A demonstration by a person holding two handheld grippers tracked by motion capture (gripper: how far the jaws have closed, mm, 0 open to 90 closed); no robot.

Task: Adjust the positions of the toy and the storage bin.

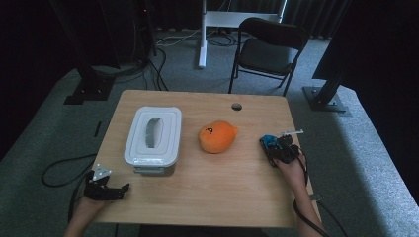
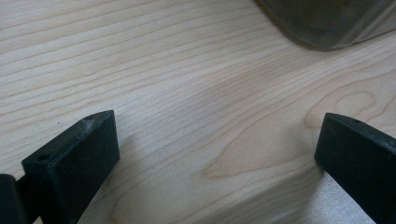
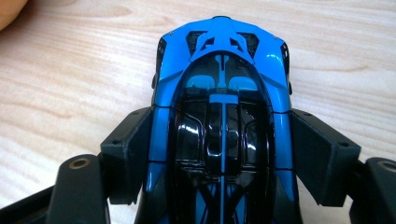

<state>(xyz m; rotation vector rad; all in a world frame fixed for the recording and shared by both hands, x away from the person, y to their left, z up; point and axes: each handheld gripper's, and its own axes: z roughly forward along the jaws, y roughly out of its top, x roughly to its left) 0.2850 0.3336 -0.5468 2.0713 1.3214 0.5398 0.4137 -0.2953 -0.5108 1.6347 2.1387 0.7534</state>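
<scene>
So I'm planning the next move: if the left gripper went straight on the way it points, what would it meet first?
Probably the white lidded box: the open left gripper faces bare table, with the box's corner ahead and off to one side, so it might just clip it.

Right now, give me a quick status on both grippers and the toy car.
Right gripper shut on blue toy car at table's right side. Left gripper open, empty, low over table. Orange plush and lidded white box lie between them.

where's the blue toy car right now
The blue toy car sits between the right gripper jaws at the table's right edge, right of the orange plush.
</scene>
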